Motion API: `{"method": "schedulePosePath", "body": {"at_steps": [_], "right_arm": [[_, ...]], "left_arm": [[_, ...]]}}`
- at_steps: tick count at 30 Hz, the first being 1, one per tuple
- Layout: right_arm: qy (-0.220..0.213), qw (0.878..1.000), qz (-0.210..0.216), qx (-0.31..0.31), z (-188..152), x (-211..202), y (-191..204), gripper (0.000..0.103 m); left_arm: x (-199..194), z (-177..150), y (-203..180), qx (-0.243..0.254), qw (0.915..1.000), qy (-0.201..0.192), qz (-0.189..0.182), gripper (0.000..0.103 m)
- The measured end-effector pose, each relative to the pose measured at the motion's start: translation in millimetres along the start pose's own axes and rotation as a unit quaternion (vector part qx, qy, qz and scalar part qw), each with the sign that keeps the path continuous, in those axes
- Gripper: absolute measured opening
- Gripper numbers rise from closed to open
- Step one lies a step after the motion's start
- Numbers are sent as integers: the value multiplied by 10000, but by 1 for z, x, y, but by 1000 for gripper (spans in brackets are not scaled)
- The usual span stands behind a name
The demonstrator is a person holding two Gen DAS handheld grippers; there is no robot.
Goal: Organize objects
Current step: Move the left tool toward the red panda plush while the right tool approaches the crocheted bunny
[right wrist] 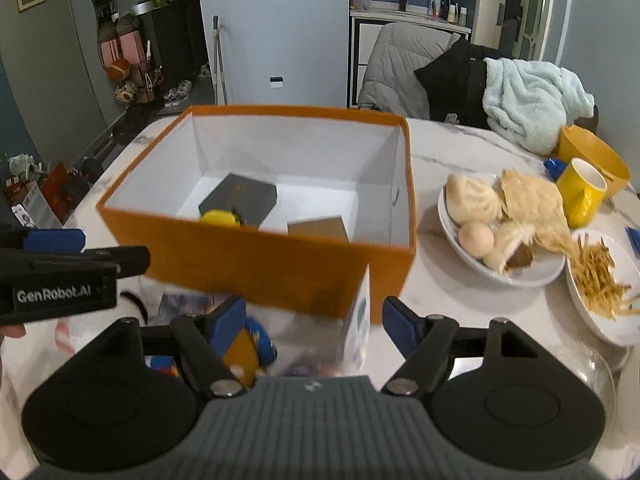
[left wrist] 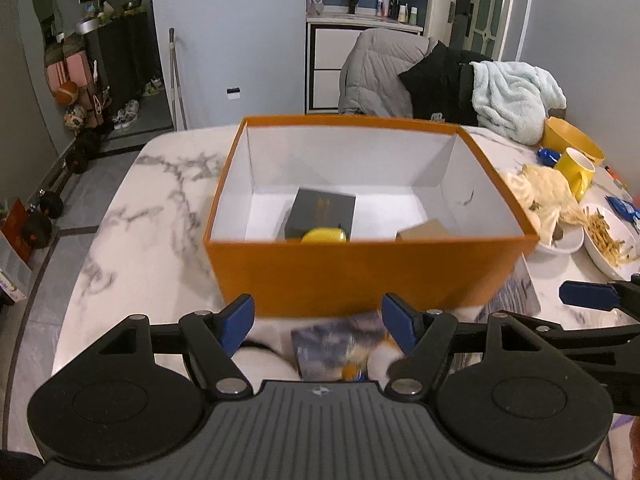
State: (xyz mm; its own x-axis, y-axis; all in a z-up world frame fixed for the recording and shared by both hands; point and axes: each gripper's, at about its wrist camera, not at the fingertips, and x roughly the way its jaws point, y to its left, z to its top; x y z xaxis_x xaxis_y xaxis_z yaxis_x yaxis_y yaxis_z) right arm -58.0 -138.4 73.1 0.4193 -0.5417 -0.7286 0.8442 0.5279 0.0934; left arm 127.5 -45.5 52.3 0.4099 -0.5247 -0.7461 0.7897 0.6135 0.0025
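The left gripper (left wrist: 318, 322) stands wide, nothing pressed between its blue pads; below its gap, just on the near side of the orange box (left wrist: 360, 268), lies a blurred printed packet (left wrist: 332, 346). The right gripper (right wrist: 314, 322) is wide too. A clear-sided carton (right wrist: 358, 320) stands between its fingers, against the box's near wall, but the pads do not seem to press on it; beside it lie blue and orange wrapped things, too smeared to name.

Inside the box, toward its near wall, rest a black case (left wrist: 324, 210), a yellow round thing (left wrist: 323, 236) touching it, and a brown card box (left wrist: 426, 232).

I judge the carton light, thin-walled and rather slippery: it wants a gentle pinch across its narrow faces, near mid-height, or it may buckle or tip. The packet looks soft and flat, best taken by an edge.

To the right of the box, well apart, stand a plate of buns (right wrist: 500, 240) and a yellow mug (right wrist: 580, 192) on the marble table (left wrist: 160, 200).
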Motion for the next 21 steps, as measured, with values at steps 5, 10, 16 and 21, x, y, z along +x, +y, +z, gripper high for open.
{"method": "schedulePosePath", "body": {"at_steps": [5, 10, 16, 21], "right_arm": [[53, 9999, 24, 134, -26, -7, -3, 80], [183, 9989, 60, 426, -51, -5, -8, 82], [314, 9959, 110, 842, -77, 6, -15, 82], [390, 9939, 150, 1020, -88, 18, -18, 84]], "left_arm": [[3, -20, 1, 1, 9999, 134, -53, 83], [11, -35, -6, 67, 9996, 256, -130, 83], [24, -44, -14, 200, 9990, 371, -173, 83], [29, -48, -19, 270, 9989, 331, -212, 83]]}}
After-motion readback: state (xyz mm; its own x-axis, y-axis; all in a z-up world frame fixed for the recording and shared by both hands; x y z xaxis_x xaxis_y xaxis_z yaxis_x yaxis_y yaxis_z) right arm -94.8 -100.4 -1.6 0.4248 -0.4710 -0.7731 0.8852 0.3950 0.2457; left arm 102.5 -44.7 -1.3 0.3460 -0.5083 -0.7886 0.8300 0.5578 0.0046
